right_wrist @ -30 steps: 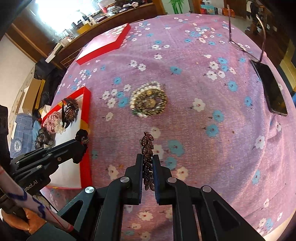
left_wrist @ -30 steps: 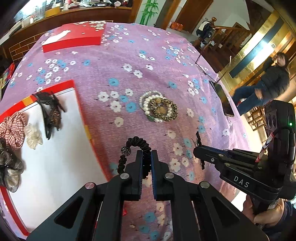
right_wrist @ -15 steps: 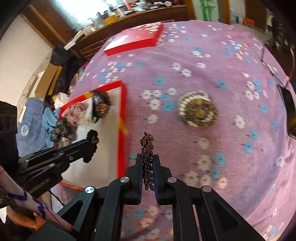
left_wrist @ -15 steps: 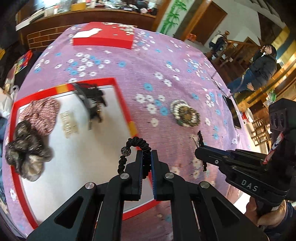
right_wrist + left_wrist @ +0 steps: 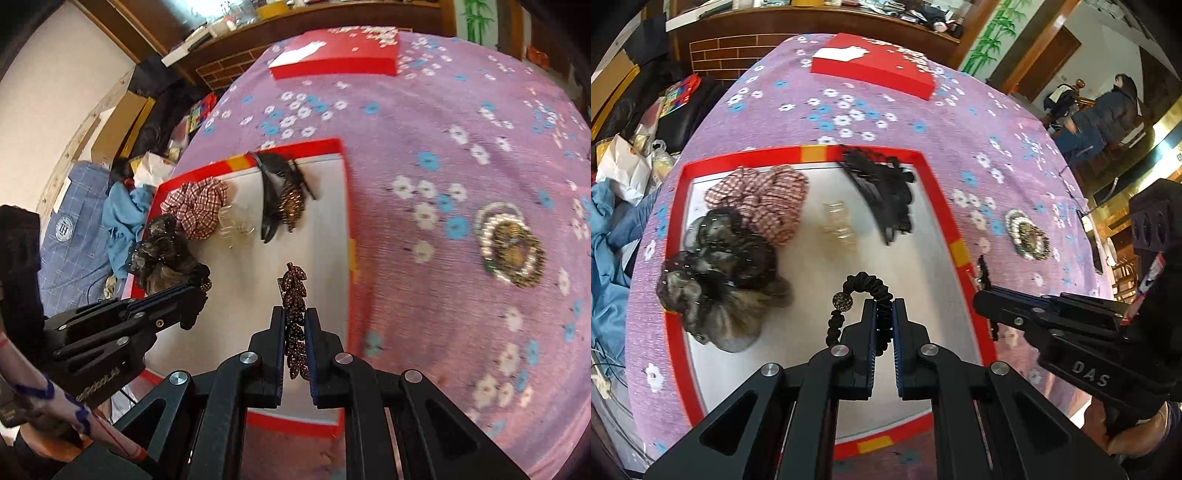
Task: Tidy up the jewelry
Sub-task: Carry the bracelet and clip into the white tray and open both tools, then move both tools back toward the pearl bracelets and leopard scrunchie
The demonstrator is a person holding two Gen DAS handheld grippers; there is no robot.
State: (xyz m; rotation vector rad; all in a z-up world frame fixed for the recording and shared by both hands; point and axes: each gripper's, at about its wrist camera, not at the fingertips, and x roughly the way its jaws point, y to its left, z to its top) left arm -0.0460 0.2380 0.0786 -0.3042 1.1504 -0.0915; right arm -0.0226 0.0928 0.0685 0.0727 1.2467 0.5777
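Left gripper (image 5: 883, 317) clamped on black hair tie (image 5: 866, 295) with a bead, held above white floor of red-rimmed tray (image 5: 945, 210). Right gripper (image 5: 295, 325) clamped on leaf-shaped rhinestone clip (image 5: 294, 295), upright between the fingers, over tray's right part near its rim. In tray: plaid scrunchie (image 5: 764, 203), dark sheer scrunchie (image 5: 720, 280) touching it, clear claw clip (image 5: 838, 221) just beside, black feather clip (image 5: 882, 192) near far rim. Pearl-ringed brooch (image 5: 511, 247) lying on purple floral surface (image 5: 461, 155), well apart from tray. Red box (image 5: 875, 68) at far edge.
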